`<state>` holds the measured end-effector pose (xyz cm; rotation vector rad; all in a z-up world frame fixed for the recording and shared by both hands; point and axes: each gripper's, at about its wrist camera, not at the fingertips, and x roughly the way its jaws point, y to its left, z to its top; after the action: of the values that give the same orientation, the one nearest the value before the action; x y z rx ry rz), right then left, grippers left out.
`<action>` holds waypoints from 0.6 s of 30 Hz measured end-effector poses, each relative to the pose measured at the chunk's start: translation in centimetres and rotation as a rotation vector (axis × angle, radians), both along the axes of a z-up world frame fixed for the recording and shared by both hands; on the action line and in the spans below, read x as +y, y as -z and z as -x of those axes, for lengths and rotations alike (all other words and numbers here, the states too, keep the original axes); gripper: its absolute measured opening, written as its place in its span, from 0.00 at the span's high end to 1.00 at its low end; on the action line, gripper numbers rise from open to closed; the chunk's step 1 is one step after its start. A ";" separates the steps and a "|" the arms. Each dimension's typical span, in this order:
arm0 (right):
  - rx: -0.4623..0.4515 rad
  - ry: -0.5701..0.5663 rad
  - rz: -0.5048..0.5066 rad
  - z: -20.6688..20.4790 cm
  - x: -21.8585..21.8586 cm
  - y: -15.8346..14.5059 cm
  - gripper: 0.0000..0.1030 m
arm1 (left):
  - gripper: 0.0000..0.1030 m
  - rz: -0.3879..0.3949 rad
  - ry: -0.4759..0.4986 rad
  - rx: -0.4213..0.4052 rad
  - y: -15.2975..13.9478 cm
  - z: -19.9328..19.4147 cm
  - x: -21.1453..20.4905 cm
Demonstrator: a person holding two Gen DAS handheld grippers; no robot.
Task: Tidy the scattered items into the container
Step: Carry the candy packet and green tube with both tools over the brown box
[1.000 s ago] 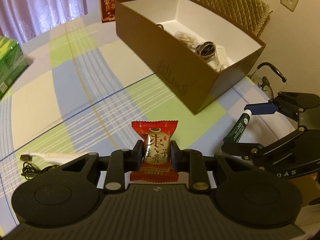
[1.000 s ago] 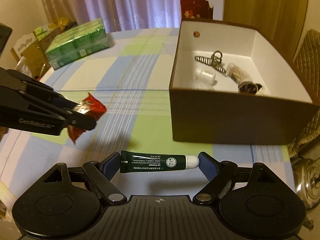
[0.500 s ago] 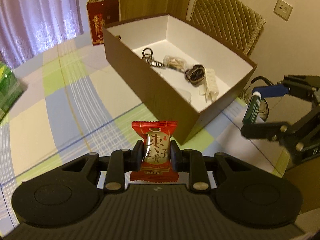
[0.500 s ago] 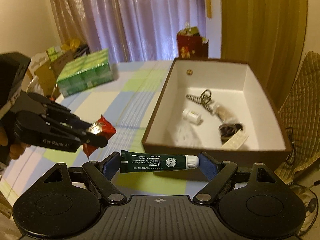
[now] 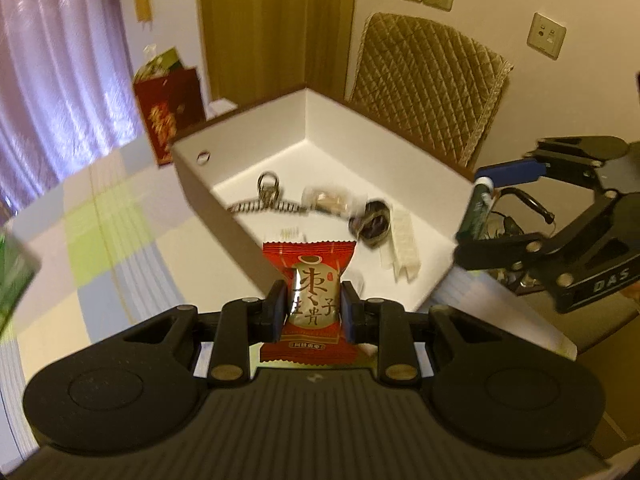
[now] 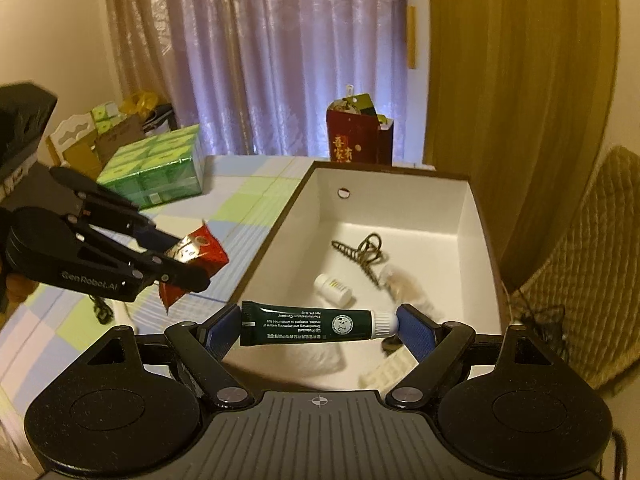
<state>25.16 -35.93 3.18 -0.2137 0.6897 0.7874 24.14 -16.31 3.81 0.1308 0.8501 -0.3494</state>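
My left gripper (image 5: 313,307) is clamped on the red candy packet (image 5: 309,280), held upright above the near wall of the brown box (image 5: 224,208). My right gripper (image 6: 319,326) pinches the dark green lip balm tube (image 6: 308,323) end to end — lying crosswise between the blue pads (image 6: 416,330), over the box's open white inside (image 6: 420,208). Down in the box lie a coiled metal keyring (image 6: 362,252), a small white bottle (image 6: 333,288) and a clear bag — blurred. The box sits on a checked tablecloth (image 5: 108,240), with a green carton (image 6: 154,172) well apart from it.
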 end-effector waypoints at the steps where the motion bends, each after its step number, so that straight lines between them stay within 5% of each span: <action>1: 0.001 -0.031 0.011 -0.8 0.0 0.1 0.16 | 0.78 -0.002 0.010 -0.001 -0.1 -0.7 -0.4; 18: 0.000 -0.389 0.214 -11.3 1.5 5.0 0.16 | 0.78 -0.079 0.086 0.106 3.2 -11.5 -4.3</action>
<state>36.48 -34.39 -1.78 -0.5540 0.7431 1.0840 35.60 -20.62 0.59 0.2248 0.9658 -0.4063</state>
